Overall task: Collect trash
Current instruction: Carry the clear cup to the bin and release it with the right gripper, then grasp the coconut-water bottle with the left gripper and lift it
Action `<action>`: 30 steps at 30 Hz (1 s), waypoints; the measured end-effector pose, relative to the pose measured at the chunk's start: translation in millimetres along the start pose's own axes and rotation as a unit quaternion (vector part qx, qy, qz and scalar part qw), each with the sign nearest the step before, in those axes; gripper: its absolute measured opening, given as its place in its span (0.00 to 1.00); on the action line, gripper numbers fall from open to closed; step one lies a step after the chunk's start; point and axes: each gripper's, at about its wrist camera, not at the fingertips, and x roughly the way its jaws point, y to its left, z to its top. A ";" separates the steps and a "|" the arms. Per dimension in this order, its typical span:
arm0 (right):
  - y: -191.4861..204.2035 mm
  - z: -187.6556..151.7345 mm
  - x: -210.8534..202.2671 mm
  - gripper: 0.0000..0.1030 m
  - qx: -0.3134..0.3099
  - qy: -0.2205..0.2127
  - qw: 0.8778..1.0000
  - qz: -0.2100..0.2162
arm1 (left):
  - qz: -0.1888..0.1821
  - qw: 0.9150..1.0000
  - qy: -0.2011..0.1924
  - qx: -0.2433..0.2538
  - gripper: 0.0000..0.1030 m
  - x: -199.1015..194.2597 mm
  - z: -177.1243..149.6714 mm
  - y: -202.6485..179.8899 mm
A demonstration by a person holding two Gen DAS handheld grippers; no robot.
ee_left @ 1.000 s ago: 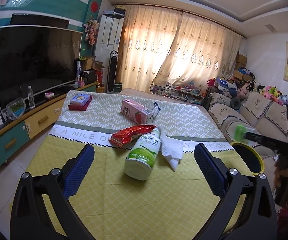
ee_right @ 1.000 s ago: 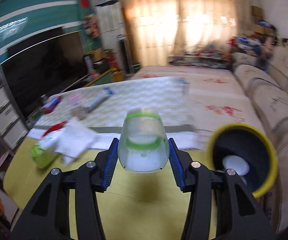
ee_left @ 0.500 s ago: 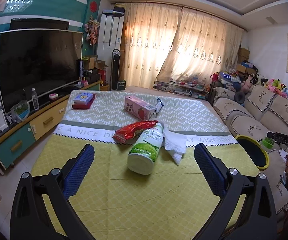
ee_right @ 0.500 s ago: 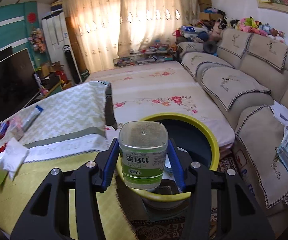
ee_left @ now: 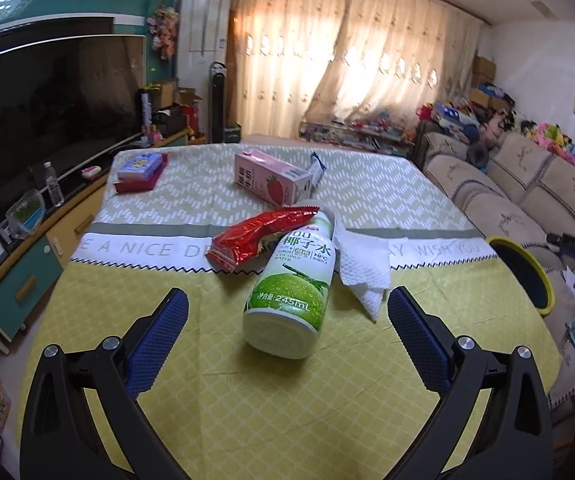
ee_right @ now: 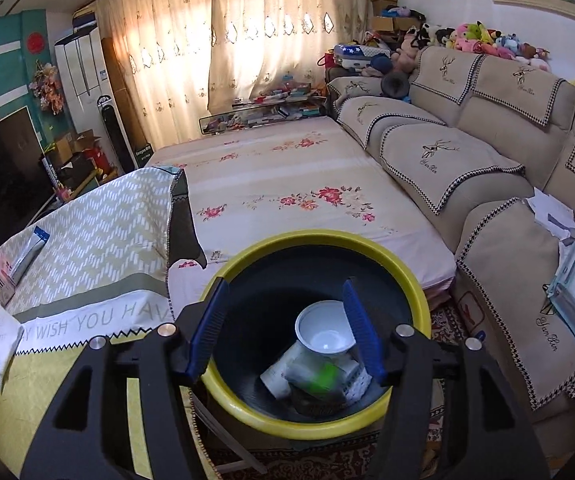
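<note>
Since the earlier frame the small green-labelled bottle has left the right gripper and now lies blurred inside the yellow-rimmed bin at lower centre of the right wrist view, among a white cup and other rubbish. That gripper's jaws are opening, with nothing between them. In the left wrist view the left gripper has drawn nearer the coconut-water bottle, which lies on its side at centre frame on the yellow-clothed surface. Its jaws stand spread and empty. The bottle's long axis runs away from the gripper, base nearest, roughly midway between the pads. A red snack wrapper and white tissue touch its far end. Judgement: the left hand is nearer.
</note>
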 end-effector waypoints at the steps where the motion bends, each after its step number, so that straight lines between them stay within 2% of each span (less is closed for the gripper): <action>1: 4.8 0.2 -0.4 0.56 -0.003 0.000 1.000 0.000 | -0.004 1.000 0.008 0.006 0.95 6.5 0.8 1.7; 6: 28.0 5.6 0.3 0.56 -0.006 0.001 1.000 0.016 | -0.034 0.998 0.035 0.027 0.95 31.8 4.3 8.5; 10: 57.4 9.7 -0.4 0.56 -0.014 -0.002 1.000 0.025 | -0.053 0.997 0.042 0.046 0.95 46.7 4.9 10.4; 14: 82.8 9.0 -6.2 0.56 -0.020 -0.004 0.999 0.036 | -0.084 0.994 0.058 0.029 0.94 58.4 7.8 21.2; 17: 96.9 7.6 -9.7 0.56 -0.031 -0.001 0.999 0.039 | -0.067 0.994 0.076 0.036 0.87 68.3 9.1 24.1; 24: 98.7 4.6 -23.6 0.56 -0.026 -0.009 0.998 0.056 | -0.063 0.990 0.105 0.062 0.86 76.7 2.1 11.5; 27: 95.5 3.3 -28.0 0.56 -0.026 -0.011 0.997 0.072 | -0.057 0.990 0.108 0.063 0.77 76.4 0.2 5.5; 30: 90.9 3.5 -30.4 0.56 -0.033 -0.010 0.996 0.088 | -0.052 0.990 0.120 0.050 0.58 82.6 -0.5 2.3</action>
